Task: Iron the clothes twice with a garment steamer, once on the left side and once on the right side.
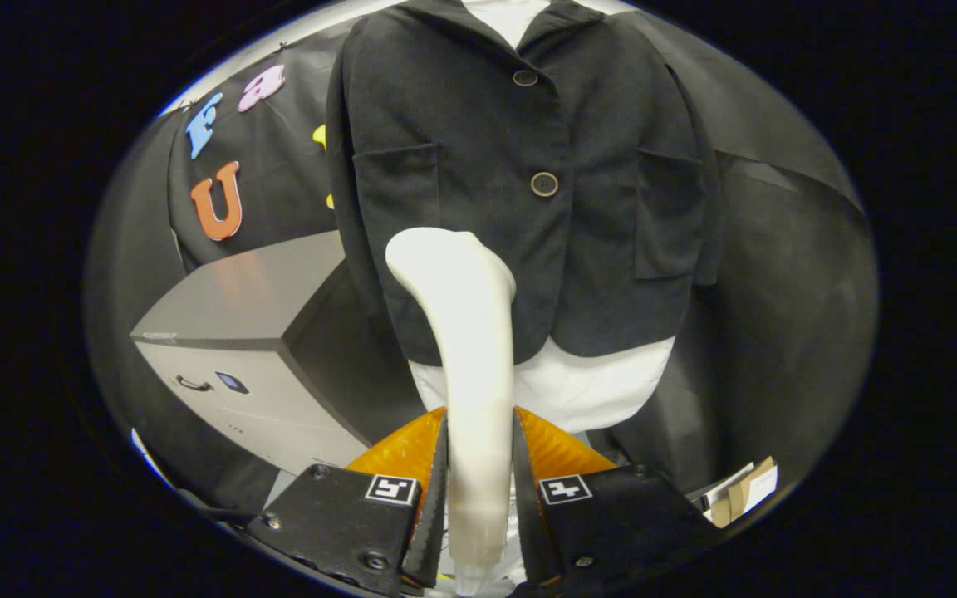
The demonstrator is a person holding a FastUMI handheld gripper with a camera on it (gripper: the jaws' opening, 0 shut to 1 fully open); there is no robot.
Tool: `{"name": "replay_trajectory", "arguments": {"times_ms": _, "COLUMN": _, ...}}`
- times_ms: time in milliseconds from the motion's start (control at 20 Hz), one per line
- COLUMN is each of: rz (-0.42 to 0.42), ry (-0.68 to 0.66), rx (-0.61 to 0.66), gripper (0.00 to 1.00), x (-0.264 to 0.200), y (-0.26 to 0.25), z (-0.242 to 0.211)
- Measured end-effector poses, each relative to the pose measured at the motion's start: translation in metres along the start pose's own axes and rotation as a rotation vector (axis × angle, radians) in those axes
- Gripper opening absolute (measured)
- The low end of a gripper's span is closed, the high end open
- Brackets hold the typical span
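Tool (478,498) of mine: both fingers clamped on white plastic garment steamer (466,349), its head against black buttoned jacket (520,166) over white shirt (595,386).

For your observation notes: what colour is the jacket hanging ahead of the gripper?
The jacket is black, over a white garment, seen best in the gripper view.

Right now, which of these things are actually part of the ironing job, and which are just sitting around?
Part of the job:
- white garment steamer, clamped between the gripper fingers
- black jacket, just beyond the steamer head

Just sitting around:
- grey cabinet, beside the jacket
- cardboard pieces
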State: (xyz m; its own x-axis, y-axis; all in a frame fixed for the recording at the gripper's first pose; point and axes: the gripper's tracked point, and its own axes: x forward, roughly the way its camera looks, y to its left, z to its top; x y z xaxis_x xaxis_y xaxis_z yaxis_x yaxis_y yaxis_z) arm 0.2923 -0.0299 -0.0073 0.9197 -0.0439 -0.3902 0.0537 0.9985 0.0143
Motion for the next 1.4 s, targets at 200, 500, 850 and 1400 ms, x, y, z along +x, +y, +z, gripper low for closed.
{"name": "replay_trajectory", "arguments": {"times_ms": 200, "rz": 0.018, "ry": 0.004, "rx": 0.033, "gripper": 0.41, "x": -0.009, "y": -0.004, "z": 0.001}}
{"name": "replay_trajectory", "arguments": {"times_ms": 500, "rz": 0.061, "ry": -0.076, "rx": 0.096, "gripper": 0.41, "x": -0.058, "y": -0.027, "z": 0.029}}
{"name": "replay_trajectory", "arguments": {"times_ms": 850, "rz": 0.058, "ry": -0.25, "rx": 0.179, "gripper": 0.41, "x": -0.13, "y": -0.085, "z": 0.109}}
{"name": "replay_trajectory", "arguments": {"times_ms": 1400, "rz": 0.006, "ry": -0.502, "rx": 0.255, "gripper": 0.4, "x": -0.193, "y": -0.149, "z": 0.271}}
